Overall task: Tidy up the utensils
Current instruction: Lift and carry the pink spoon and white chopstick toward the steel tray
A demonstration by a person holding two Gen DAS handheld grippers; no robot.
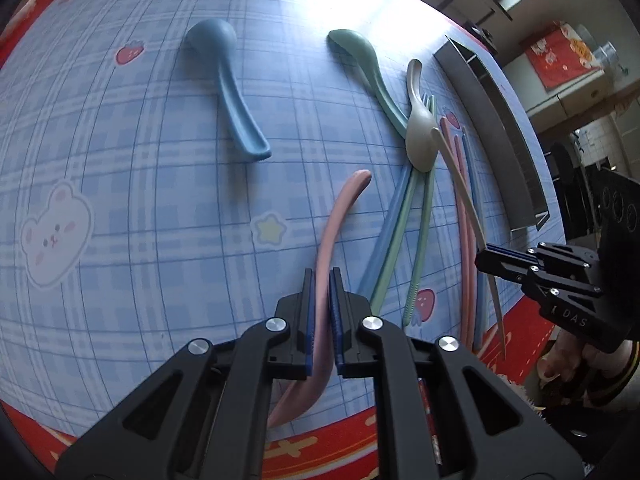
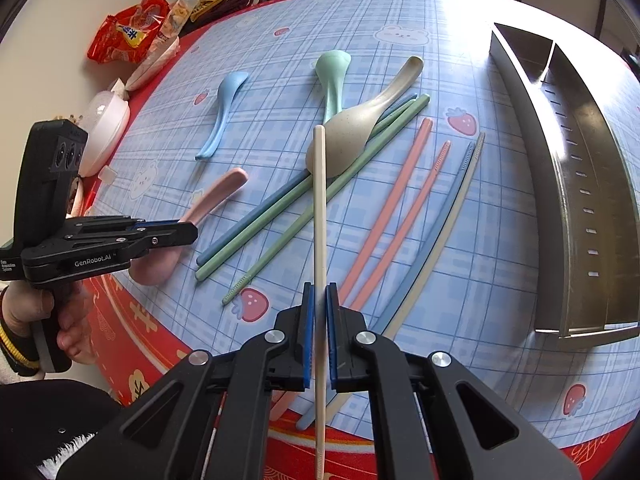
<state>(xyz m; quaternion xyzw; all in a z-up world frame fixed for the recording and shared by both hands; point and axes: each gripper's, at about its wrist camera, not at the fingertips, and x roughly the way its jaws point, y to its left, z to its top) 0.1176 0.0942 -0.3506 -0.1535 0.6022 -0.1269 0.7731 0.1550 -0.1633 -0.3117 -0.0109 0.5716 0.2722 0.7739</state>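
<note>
While the blue checked tablecloth (image 2: 460,240) carries a steel tray (image 2: 580,200) at its right edge, loose spoons and chopsticks lie beside it. Left gripper (image 1: 320,280) clamps the pink spoon (image 1: 340,216); right gripper (image 2: 320,294) clamps a cream chopstick (image 2: 319,208).

1. Open tablecloth (image 1: 120,184) left of the blue spoon (image 1: 236,96): free passage.
2. Crossed chopsticks (image 2: 280,216) and beige spoon (image 2: 352,136) crowd the centre.
3. Metal tray (image 2: 576,184) walls off the right edge.
</note>
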